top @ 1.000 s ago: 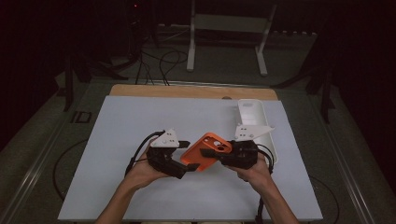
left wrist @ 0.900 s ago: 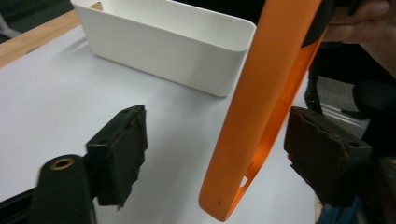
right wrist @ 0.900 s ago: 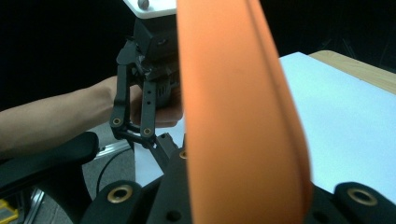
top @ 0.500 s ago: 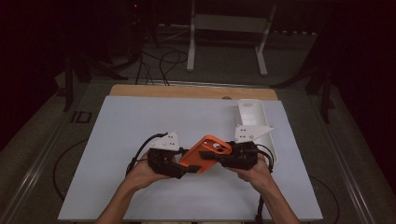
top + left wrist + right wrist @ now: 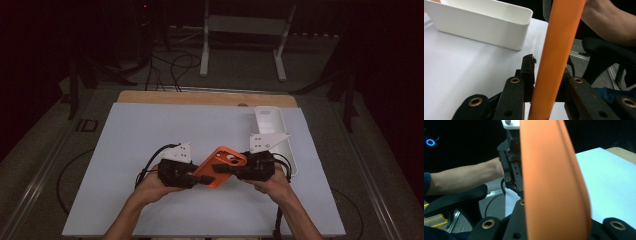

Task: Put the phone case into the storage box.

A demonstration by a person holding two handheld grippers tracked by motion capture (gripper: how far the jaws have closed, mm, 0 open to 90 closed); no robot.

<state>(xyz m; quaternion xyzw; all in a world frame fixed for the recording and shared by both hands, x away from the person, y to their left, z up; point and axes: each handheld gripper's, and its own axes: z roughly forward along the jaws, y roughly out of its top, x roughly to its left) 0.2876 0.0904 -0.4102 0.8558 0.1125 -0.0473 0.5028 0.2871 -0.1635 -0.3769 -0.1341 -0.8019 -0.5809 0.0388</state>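
Orange phone case (image 5: 220,166) is held just above the white table (image 5: 150,145) between both hands: right gripper (image 5: 226,169) clamped on its camera end, left gripper (image 5: 199,178) jaws have just been closing and now pinch the lower edge (image 5: 554,65), prob so the case is braced at both ends for a handover or flex. White bin (image 5: 272,131) sits just behind the right hand, likely the drop spot. Pad contact is hidden behind the case in both gripper views, and case interior can't be made out.
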